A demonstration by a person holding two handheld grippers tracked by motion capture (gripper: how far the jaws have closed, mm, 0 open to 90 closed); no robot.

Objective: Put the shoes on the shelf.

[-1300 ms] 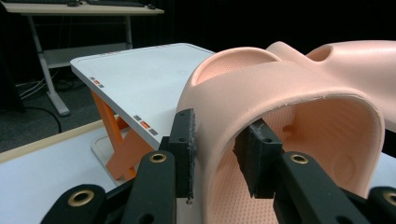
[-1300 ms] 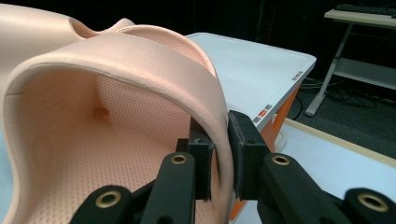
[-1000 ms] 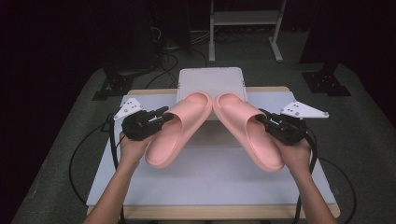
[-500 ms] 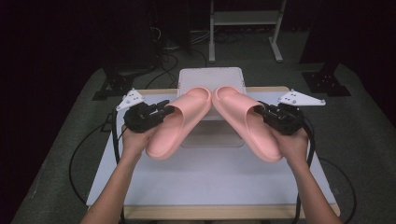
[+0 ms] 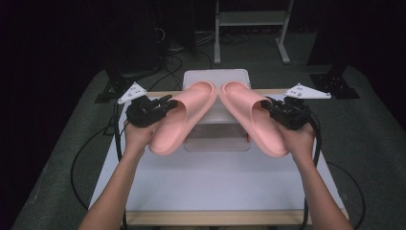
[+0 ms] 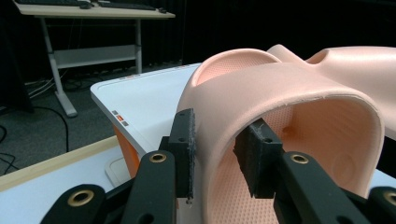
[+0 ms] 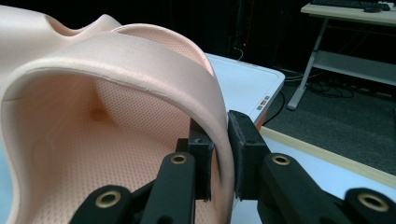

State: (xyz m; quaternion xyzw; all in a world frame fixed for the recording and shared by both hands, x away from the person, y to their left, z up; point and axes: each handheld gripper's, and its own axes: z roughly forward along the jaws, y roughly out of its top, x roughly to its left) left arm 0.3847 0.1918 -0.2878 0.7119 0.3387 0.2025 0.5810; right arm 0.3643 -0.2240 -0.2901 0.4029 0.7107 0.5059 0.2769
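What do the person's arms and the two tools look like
Both tools, left tool and right tool, are black with brass-coloured rivets and dark padded jaws. Each carries a grey three-cornered plate and trails a black cable. The forearms are bare, without sleeves.

No text, brand or number can be read. The white box lid (image 6: 154,95) carries small orange and grey marks near its edge, too small to make out as signs.
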